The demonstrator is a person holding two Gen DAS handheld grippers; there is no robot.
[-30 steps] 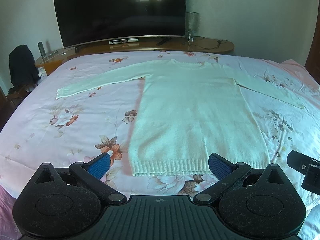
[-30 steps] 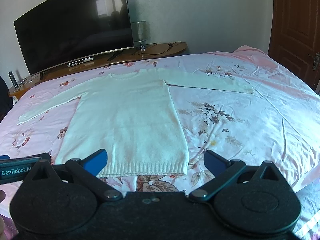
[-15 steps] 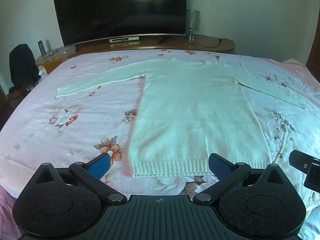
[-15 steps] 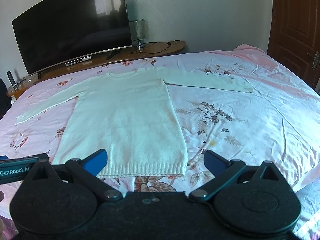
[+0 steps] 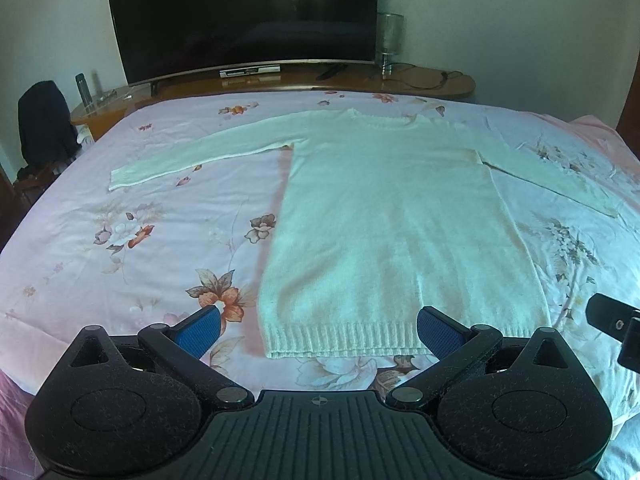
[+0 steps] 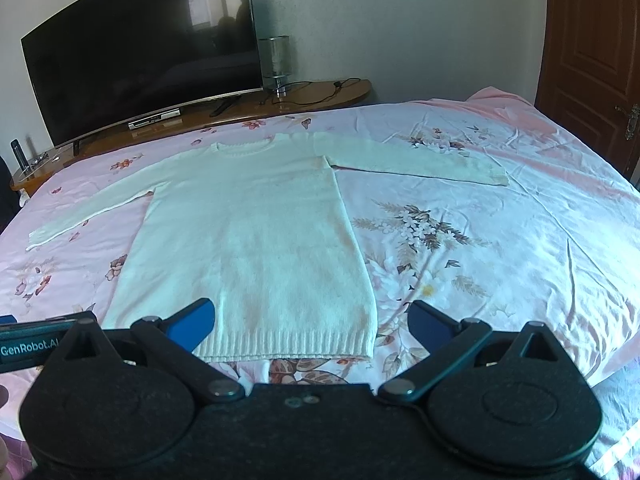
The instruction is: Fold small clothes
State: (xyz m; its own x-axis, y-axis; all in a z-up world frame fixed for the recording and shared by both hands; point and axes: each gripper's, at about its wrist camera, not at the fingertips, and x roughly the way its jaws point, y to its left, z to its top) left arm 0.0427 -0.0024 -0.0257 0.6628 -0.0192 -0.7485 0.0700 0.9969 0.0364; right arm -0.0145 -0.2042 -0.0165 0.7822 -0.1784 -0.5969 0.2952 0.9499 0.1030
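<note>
Both tools sit low at the near edge of the bed (image 5: 120,264), just short of the hem, prob. so each can reach a side of the garment w/o crossing over. The left gripper (image 5: 318,330) has its jaws spread wide, nothing between them; the right gripper (image 6: 312,320) is the same, wide apart and empty. Neither touches cloth yet.

The sweater (image 5: 396,232) lies flat, neck away from the person, hem toward the tools, roughly mid-bed on the pink floral sheet. Its 2 sleeves run straight out to the sides, the left sleeve (image 5: 192,158) toward the left edge, the right sleeve (image 6: 416,158) toward the door side. That spread layout looks deliberate: a flat start w/ sleeves out makes the 1st fold easy, likely sleeves in over the body.

It's a pale cream knit, long in the body, w/ a ribbed hem (image 6: 288,346) and a round ribbed neck. Surface is smooth, no big creases; faint warm blotches show low on the front, maybe light, can't tell. Knit looks soft and floppy, so it'll prob. sag when lifted. No fold made yet.

Beyond the bed a TV (image 5: 244,16) stands on a wood console.
</note>
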